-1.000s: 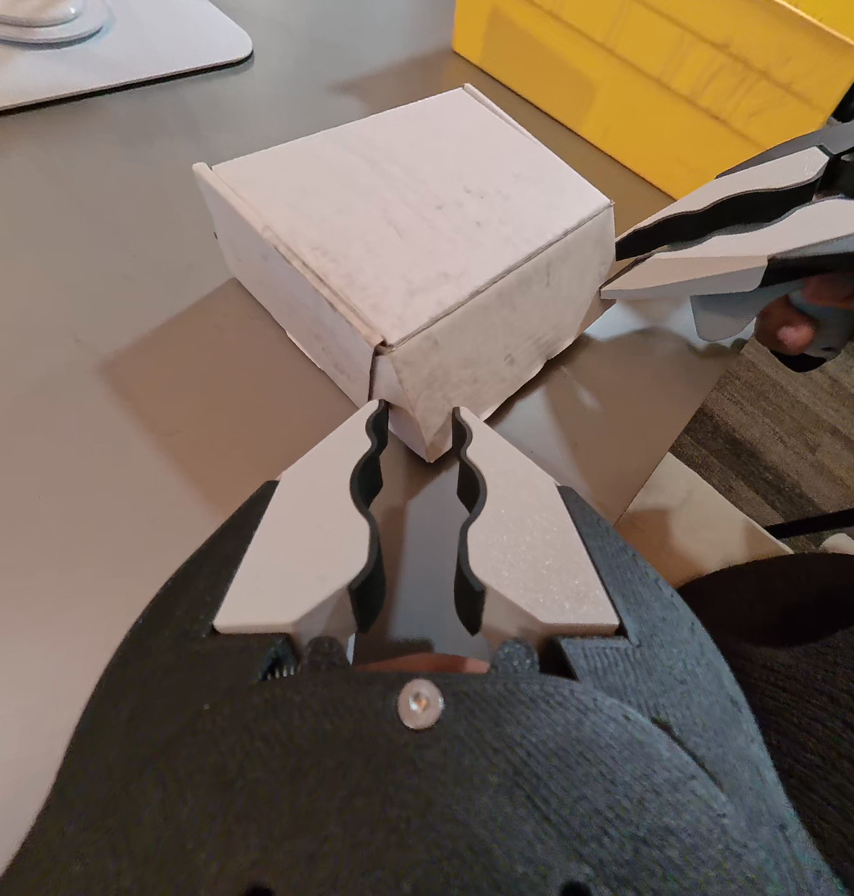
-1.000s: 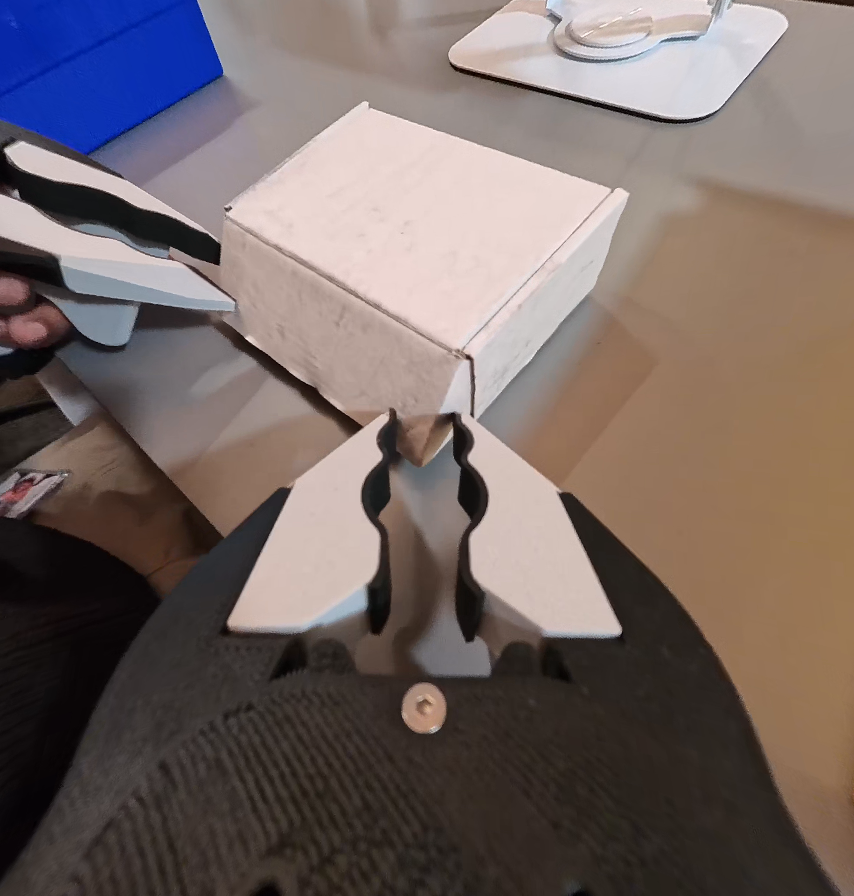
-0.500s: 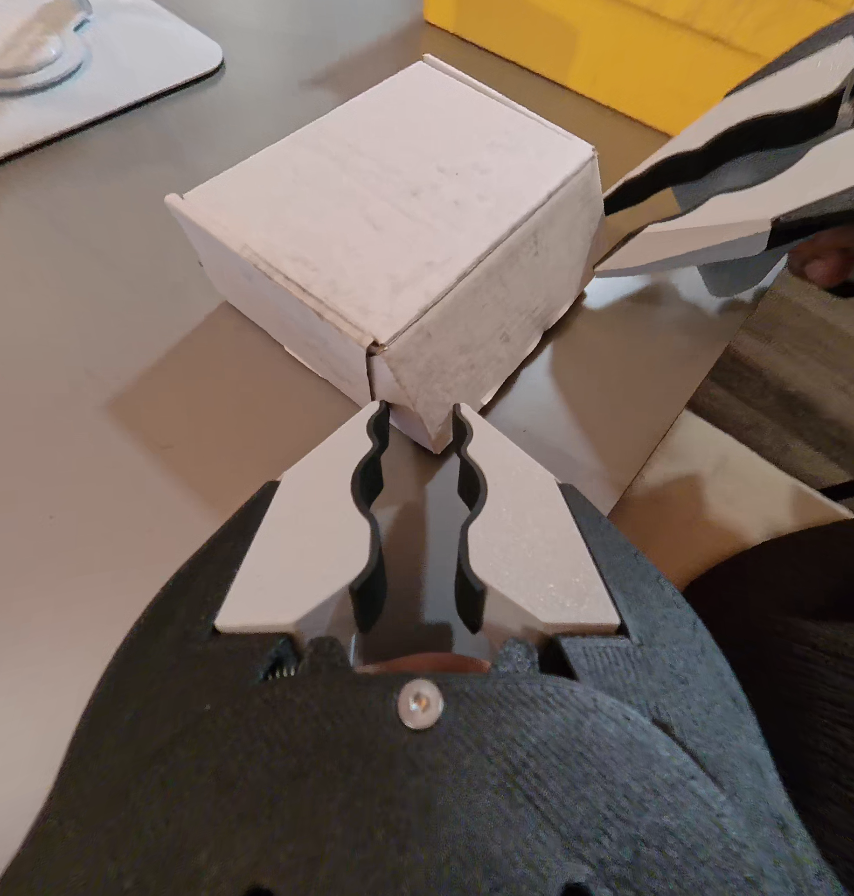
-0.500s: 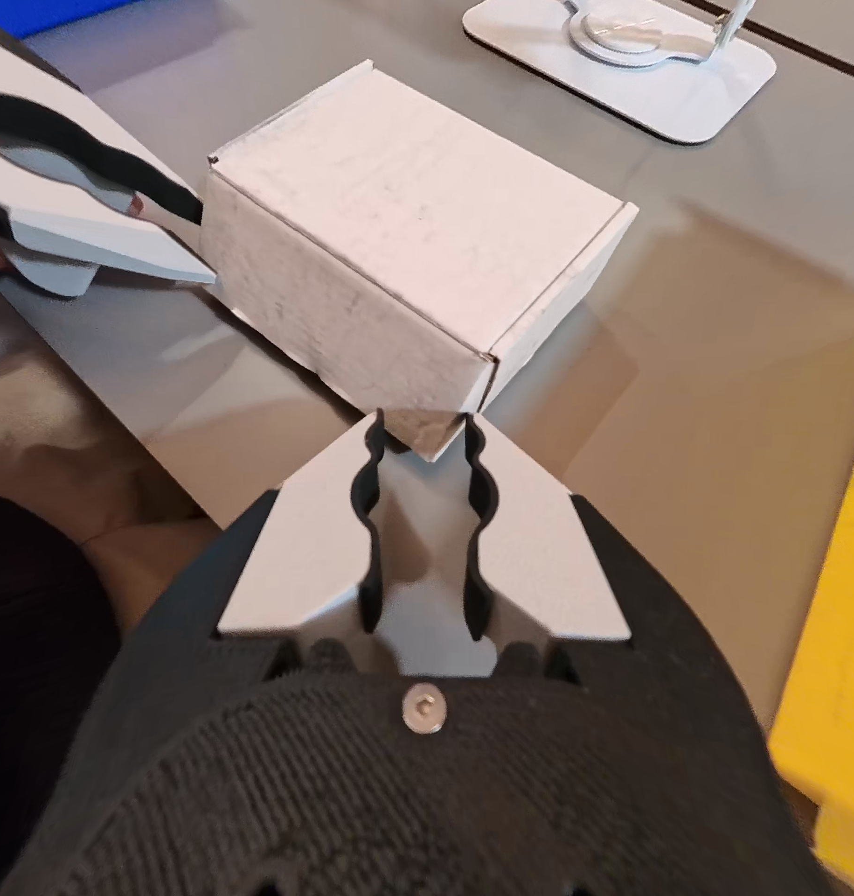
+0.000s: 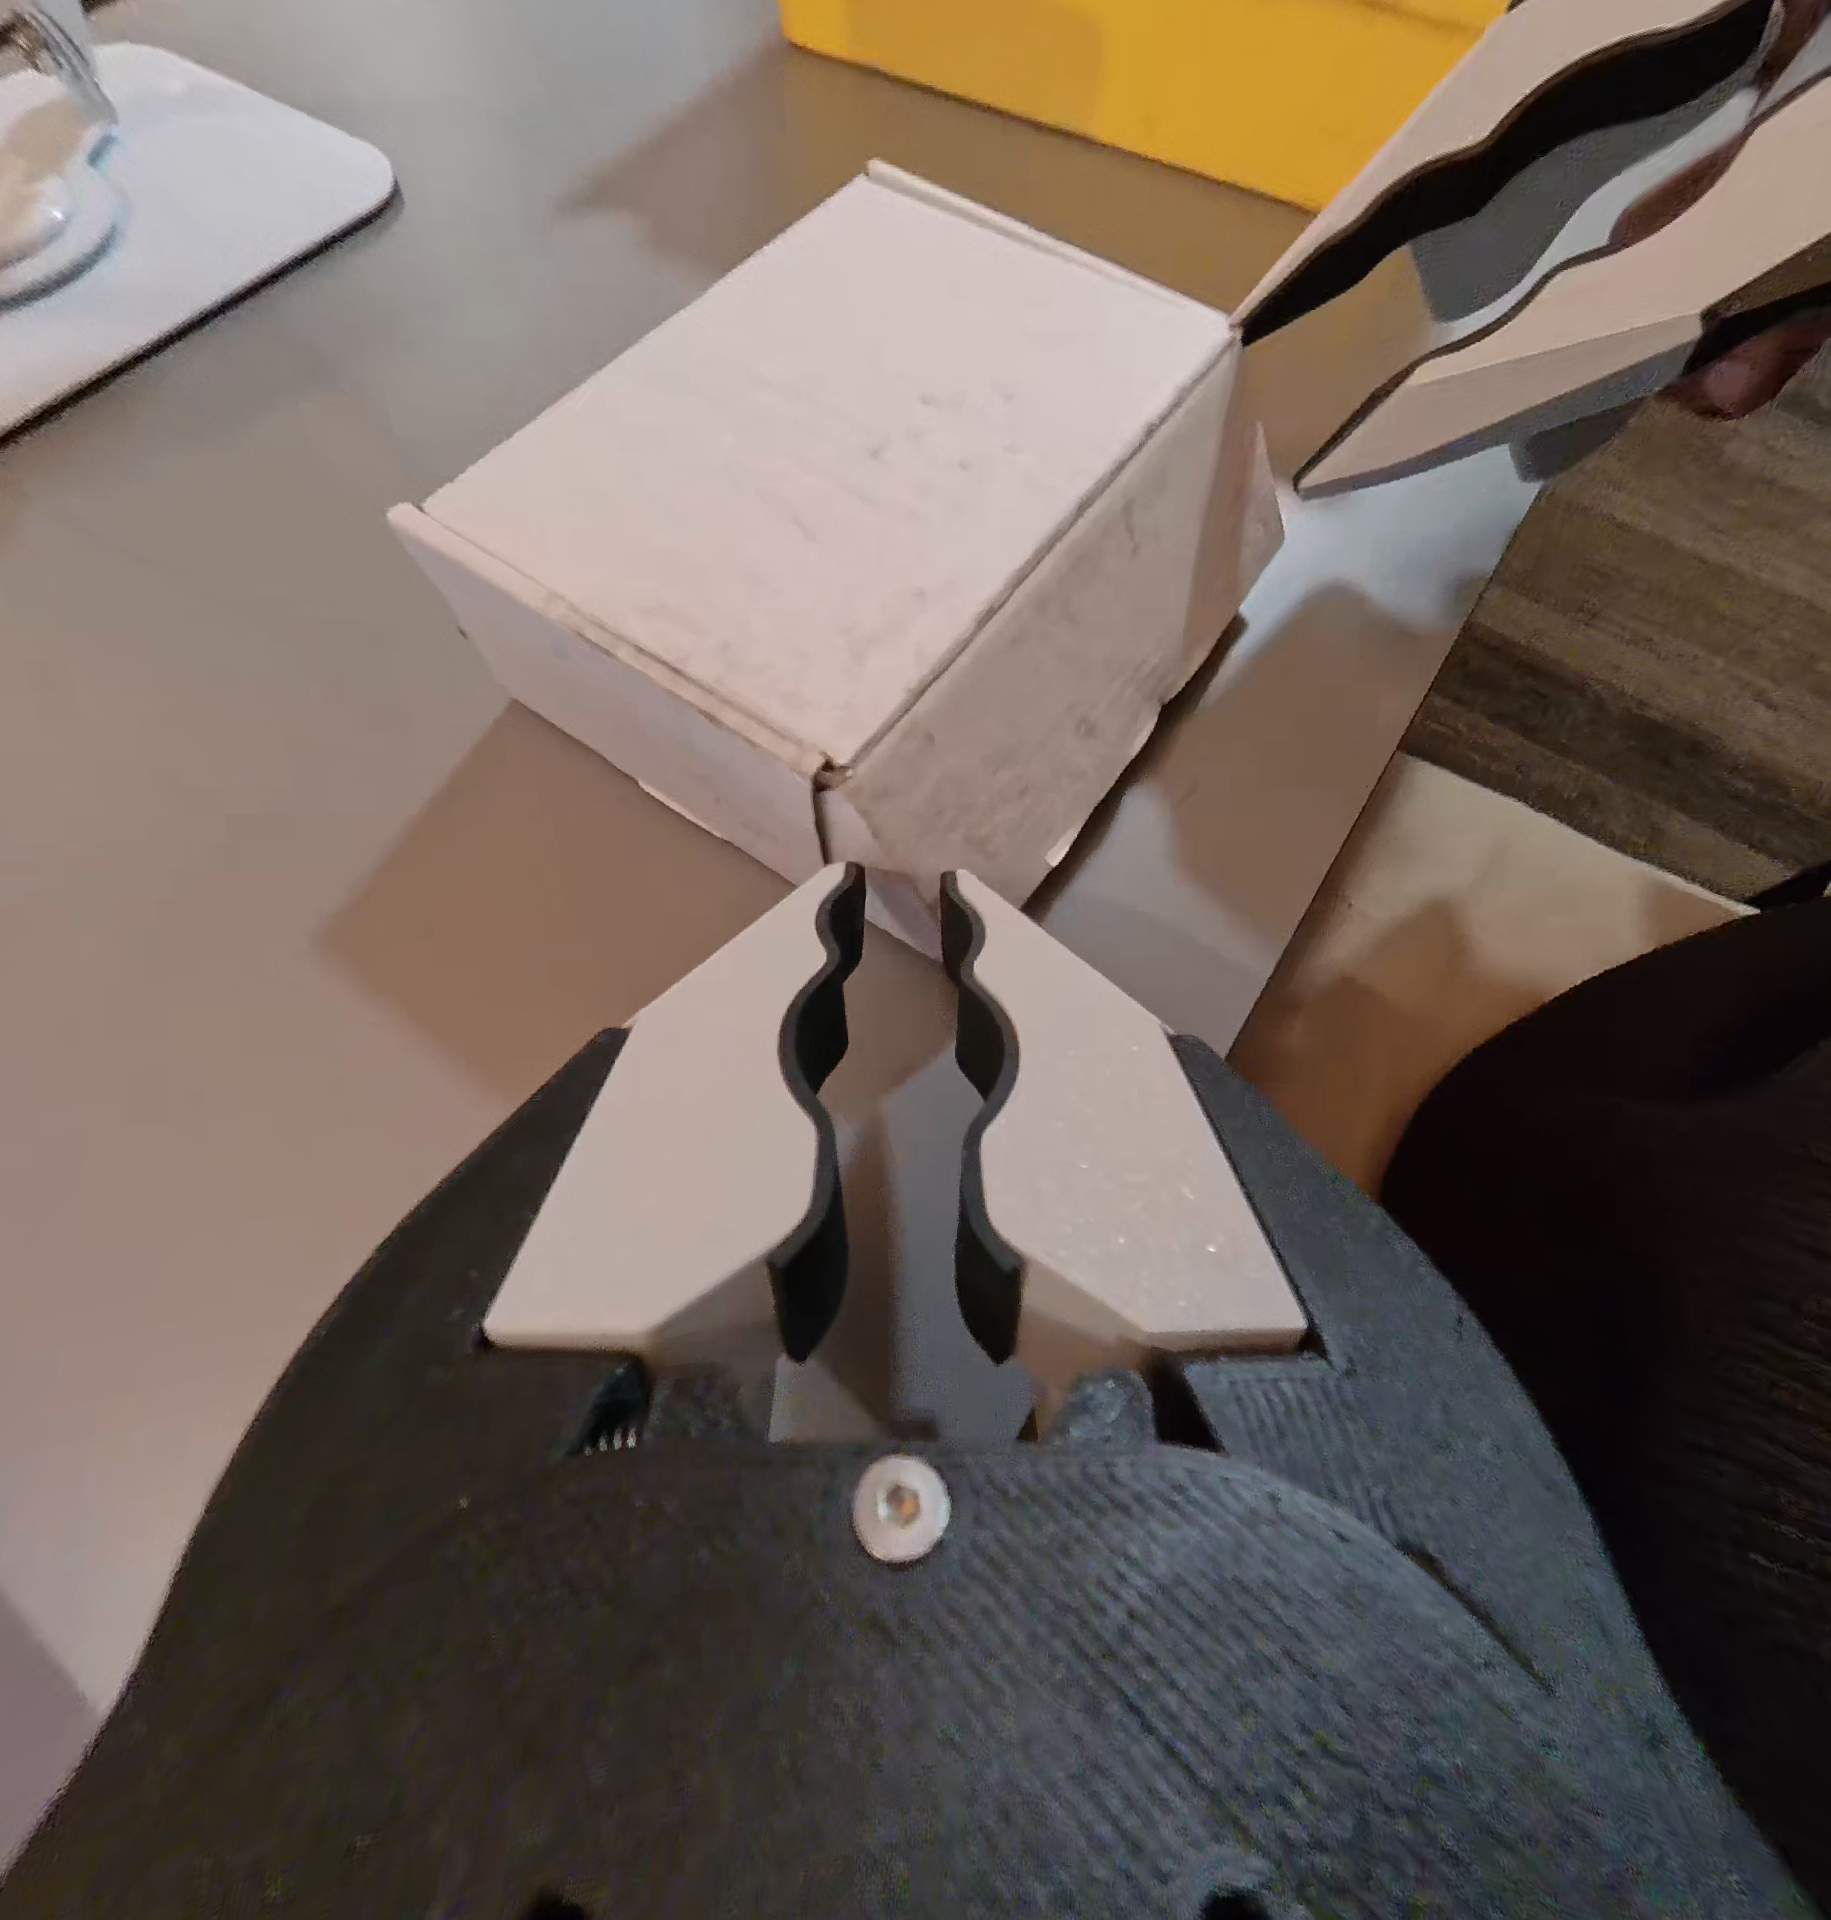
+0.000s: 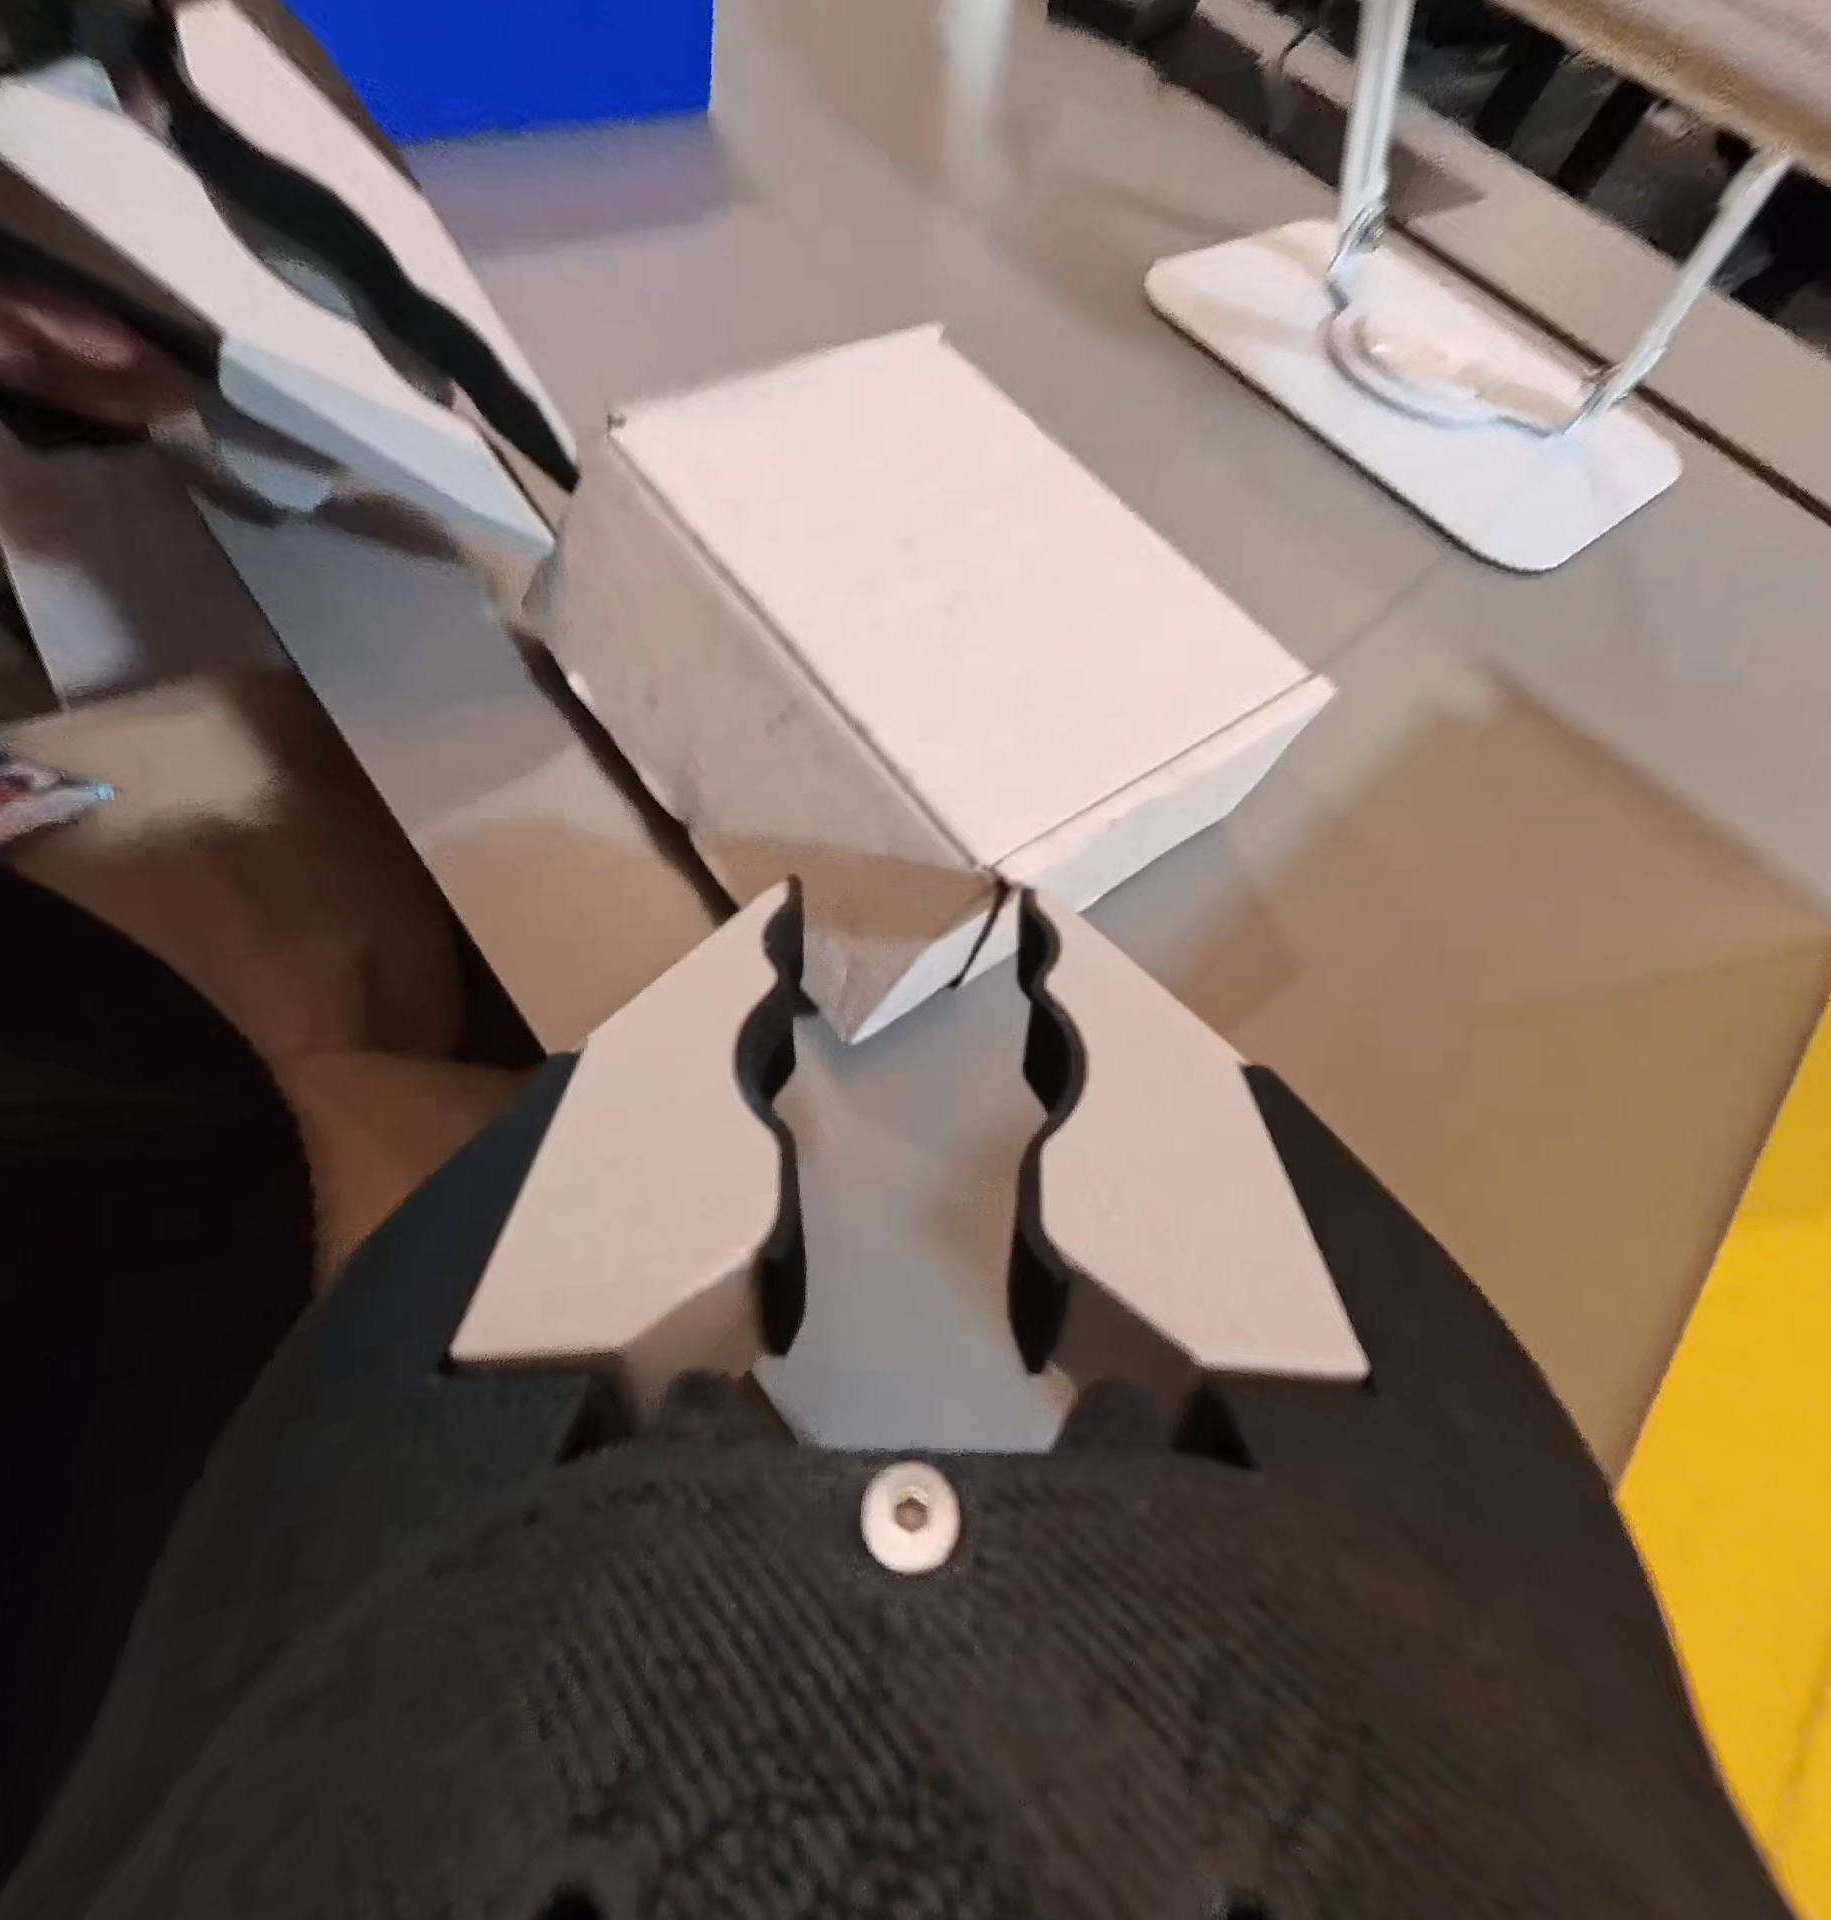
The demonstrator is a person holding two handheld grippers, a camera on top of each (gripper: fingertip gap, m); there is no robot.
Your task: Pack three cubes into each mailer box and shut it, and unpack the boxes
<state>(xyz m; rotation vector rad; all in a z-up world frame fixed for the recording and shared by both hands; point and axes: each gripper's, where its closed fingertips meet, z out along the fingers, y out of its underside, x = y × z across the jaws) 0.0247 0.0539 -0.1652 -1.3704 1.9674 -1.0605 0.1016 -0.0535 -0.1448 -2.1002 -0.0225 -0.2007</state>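
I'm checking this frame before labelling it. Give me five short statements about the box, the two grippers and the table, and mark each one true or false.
1. The white mailer box has its lid shut. True.
2. The left gripper is clamped shut on a cube. False: its jaws stand apart at a lower corner of the box, and no cube shows.
3. The right gripper has a corner of the box between its open fingers. True.
4. A yellow bin stands behind the box in the left wrist view. True.
5. The box sits inside the yellow bin. False: it is out over the grey table, between the two grippers.
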